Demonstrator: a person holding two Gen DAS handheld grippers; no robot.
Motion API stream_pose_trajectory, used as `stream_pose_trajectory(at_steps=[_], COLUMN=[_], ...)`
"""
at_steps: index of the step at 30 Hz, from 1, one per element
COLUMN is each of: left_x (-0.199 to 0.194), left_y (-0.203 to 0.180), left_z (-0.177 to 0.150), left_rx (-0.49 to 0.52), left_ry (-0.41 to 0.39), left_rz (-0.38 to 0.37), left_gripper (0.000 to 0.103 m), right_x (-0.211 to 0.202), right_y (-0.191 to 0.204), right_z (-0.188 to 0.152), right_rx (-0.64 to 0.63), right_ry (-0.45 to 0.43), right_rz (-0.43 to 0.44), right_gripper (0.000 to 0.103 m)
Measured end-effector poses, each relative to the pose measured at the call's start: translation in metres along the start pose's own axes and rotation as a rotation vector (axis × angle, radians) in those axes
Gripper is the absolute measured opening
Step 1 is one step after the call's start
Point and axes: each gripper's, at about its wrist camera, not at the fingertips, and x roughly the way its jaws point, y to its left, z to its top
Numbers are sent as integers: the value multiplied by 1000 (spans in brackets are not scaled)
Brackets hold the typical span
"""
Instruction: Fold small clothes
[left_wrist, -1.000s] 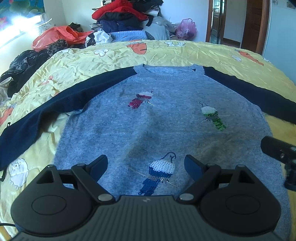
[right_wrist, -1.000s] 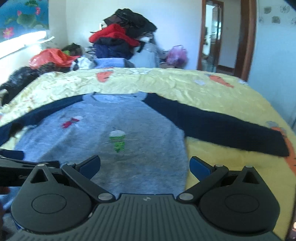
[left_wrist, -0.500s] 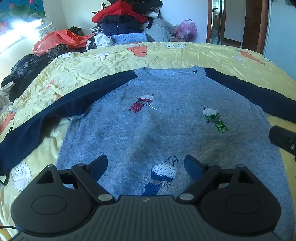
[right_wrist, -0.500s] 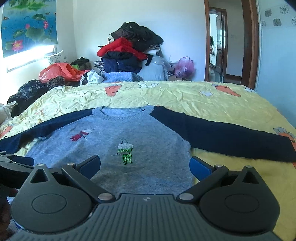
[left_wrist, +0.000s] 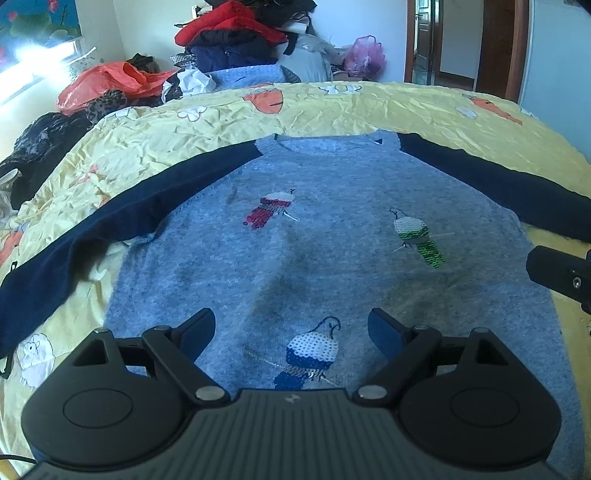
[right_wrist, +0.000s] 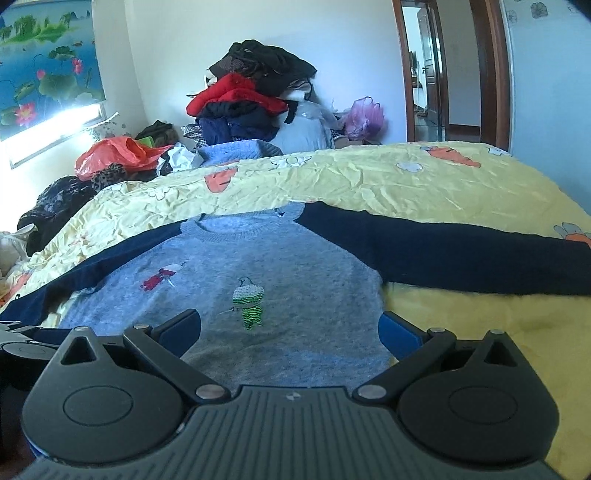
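Observation:
A small grey sweater (left_wrist: 314, 254) with dark navy sleeves and sequin birds lies flat, front up, on the yellow bedsheet (left_wrist: 332, 107). Both sleeves are spread out sideways. My left gripper (left_wrist: 291, 332) is open and empty, held above the sweater's lower middle, over the blue bird. My right gripper (right_wrist: 290, 328) is open and empty above the sweater's (right_wrist: 258, 280) lower right part, near its right side edge. The right sleeve (right_wrist: 461, 251) stretches off to the right. The right gripper's finger also shows at the left wrist view's right edge (left_wrist: 557, 277).
A tall pile of clothes (right_wrist: 255, 103) and bags stands beyond the bed's far edge. An orange plastic bag (right_wrist: 110, 155) and dark clothes (right_wrist: 51, 206) lie at the far left. A doorway (right_wrist: 436, 74) is at the back right.
Both grippers have tilted up and drawn back slightly, so more of the room and the sweater's collar show. Both stay open. The sweater has not moved.

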Motion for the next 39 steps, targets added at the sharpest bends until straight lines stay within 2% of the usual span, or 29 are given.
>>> stream_pose_trajectory(at_steps=[10,13,16,19,24,28,32,36,39], left_x=[1,1,3,6,12,18,25,27,29], left_y=[-15,-20,-24,-28,-32,-35,-35,-34,-31], left_z=[8,11,14,16,19,21,21,23,24], left_rx=[33,42,50,57,60,64,60,62,58], left_ry=[-9,-12,-10,-7,6,16,38,43,53], left_rz=[-8,-16,-22,-23,-27,-26,-28,-20,-15], left_gripper=[90,90,90,90,90,90,90,90,90], right_x=[5,8,10,14,16,23,38,48,56], right_y=[-19,-30,-52,-86,-134,-175,-215,-245,-266], right_z=[0,1,3,3,3,2,-1,-1,3], right_rx=[81,100,143,245,351,424,522,592,665], right_ry=[2,3,-6,-10,-59,-77,-50,-116,-183], right_rz=[36,16,-28,-62,-144,-286,-423,-478,-482], right_gripper=[103,103,103,103,103,103,99,97,95])
